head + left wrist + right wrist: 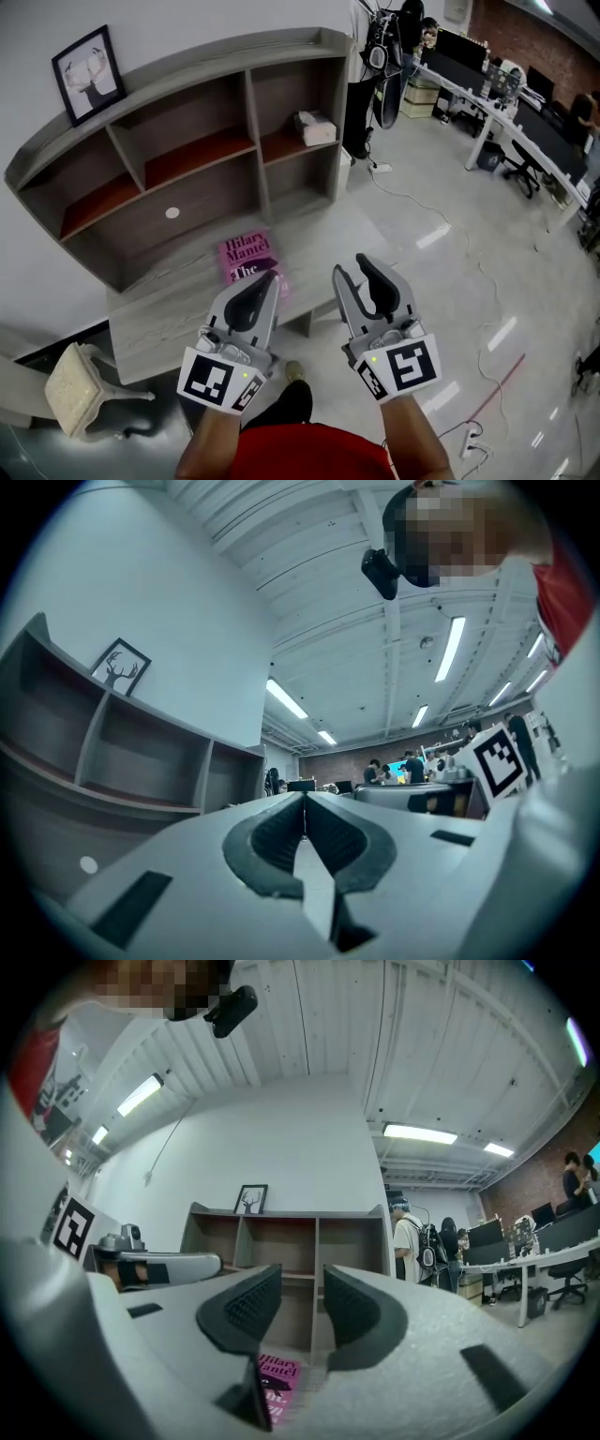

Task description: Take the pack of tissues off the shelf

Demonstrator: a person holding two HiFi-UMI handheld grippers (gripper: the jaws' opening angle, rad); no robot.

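I see the grey shelf (251,131) standing on a low table (169,314). In front of it, my left gripper (267,277) has its jaws pressed together and empty. My right gripper (353,270) has its jaws slightly parted, with nothing between them. The pack of tissues (315,127) sits in the shelf's upper right compartment, well apart from both.

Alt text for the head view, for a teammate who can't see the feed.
Two grippers hover empty before a desk, the left gripper shut, the right gripper slightly open. A pack of tissues sits in the upper right compartment of the shelf; a pink book lies on the desk.
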